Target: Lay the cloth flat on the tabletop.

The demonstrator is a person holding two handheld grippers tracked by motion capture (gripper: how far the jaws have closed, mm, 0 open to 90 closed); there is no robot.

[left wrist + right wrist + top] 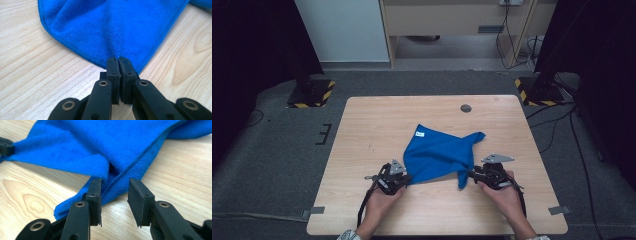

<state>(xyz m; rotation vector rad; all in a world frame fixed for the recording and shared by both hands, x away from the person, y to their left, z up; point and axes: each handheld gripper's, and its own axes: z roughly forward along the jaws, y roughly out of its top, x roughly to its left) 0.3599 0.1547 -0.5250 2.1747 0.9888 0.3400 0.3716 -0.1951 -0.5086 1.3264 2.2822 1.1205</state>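
While your left claw (119,62) is pressed together on the near-left corner of the cloth (439,152), that corner is pinned and the fabric fans out from the pinch, which is why ridges run away from it in the left gripper view. The cloth lies mid tabletop (377,120), slightly toward you, w/ one corner trailing off to the far right.

Your right claw (114,192) is spread, jaws either side of a raised fold at the near-right corner, one pad touching the fabric; nothing pinched yet. It looks placed to close on that fold so both near corners are held, prob. for lifting or spreading the cloth flat.

Label: a small white tag (420,134) sits near the far-left edge of the cloth; too small to read any writing. No brand visible on the claws.
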